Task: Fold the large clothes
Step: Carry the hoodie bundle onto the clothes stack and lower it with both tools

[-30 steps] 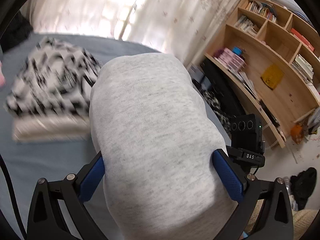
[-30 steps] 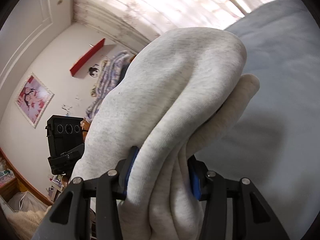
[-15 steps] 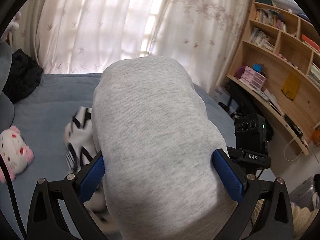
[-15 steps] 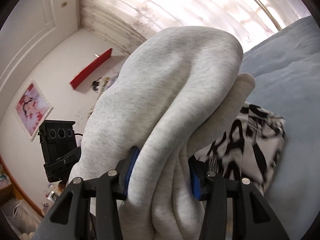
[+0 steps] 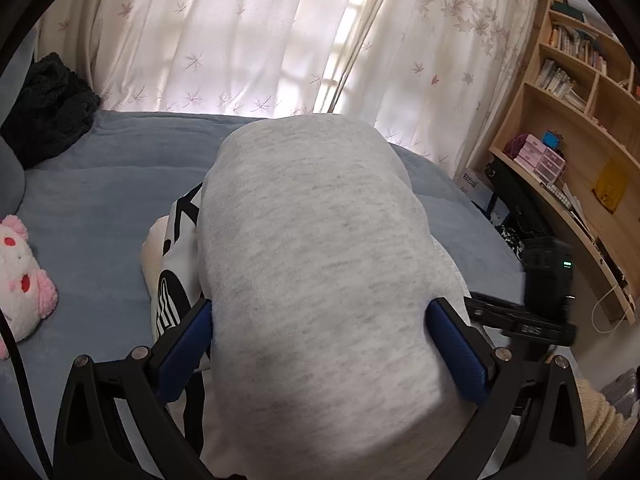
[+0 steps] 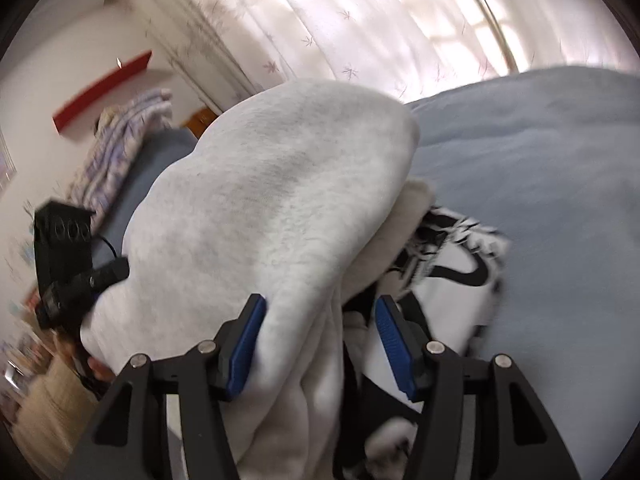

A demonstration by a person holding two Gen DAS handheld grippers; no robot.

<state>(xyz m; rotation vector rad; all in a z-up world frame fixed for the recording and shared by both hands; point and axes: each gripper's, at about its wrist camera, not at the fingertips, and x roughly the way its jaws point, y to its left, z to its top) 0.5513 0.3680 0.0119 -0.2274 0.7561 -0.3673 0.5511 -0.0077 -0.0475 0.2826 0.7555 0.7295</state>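
**Two grippers, one grey bundle over the bed**

Two blue pads of the left gripper [image 5: 320, 344] stood wide apart, the folded grey garment [image 5: 320, 272] filling the whole gap between them and pressing on both. Bundle bulged forward and up from the fingers, rounded at its far end.

Right gripper [image 6: 320, 340] held a narrower gather of the same grey garment [image 6: 272, 208]; left pad against the cloth, right pad [image 6: 394, 350] with a dark gap beside it, so contact on that side could not be told. View blurred.

Under and just beside the bundle lay a black-and-white patterned garment [image 5: 172, 280], on top of a cream fold, both resting on the blue bed [image 5: 100, 208]. Same patterned piece showed right of the fingers in the right wrist view [image 6: 460, 264].

Further out: pink-and-white plush toy [image 5: 20, 280] at the bed's left edge, dark heap of cloth [image 5: 44, 108] at the far left corner, floral curtain [image 5: 240, 40] behind, wooden bookshelf [image 5: 580, 128] to the right.
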